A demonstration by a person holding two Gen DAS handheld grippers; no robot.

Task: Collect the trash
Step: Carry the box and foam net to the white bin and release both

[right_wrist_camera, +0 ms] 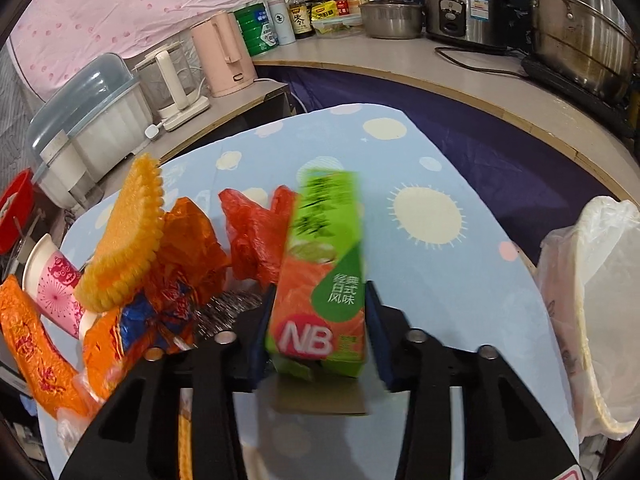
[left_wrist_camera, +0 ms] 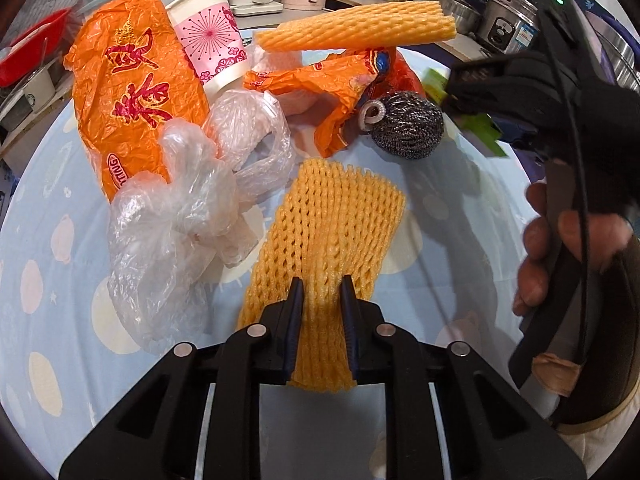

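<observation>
Clamped on a flat yellow foam net [left_wrist_camera: 328,240] at bottom centre of the left wrist view, my left gripper [left_wrist_camera: 322,300] pinches the near end of the mesh, which runs up the frame across the blue patterned tablecloth [left_wrist_camera: 60,280]. Just left of the net sits a crumpled clear plastic bag [left_wrist_camera: 180,220], touching a large orange bag [left_wrist_camera: 132,92] above it. At upper centre a rolled foam net [left_wrist_camera: 356,26] rests on a smaller orange wrapper [left_wrist_camera: 320,84], beside a steel scourer [left_wrist_camera: 408,124] and a pink paper cup [left_wrist_camera: 212,40]. My right gripper [right_wrist_camera: 320,320], bottom centre of its own view, has closed its fingers against a green NB carton [right_wrist_camera: 320,280], held upright. At the right edge stands a bin lined with a white bag [right_wrist_camera: 600,300].
</observation>
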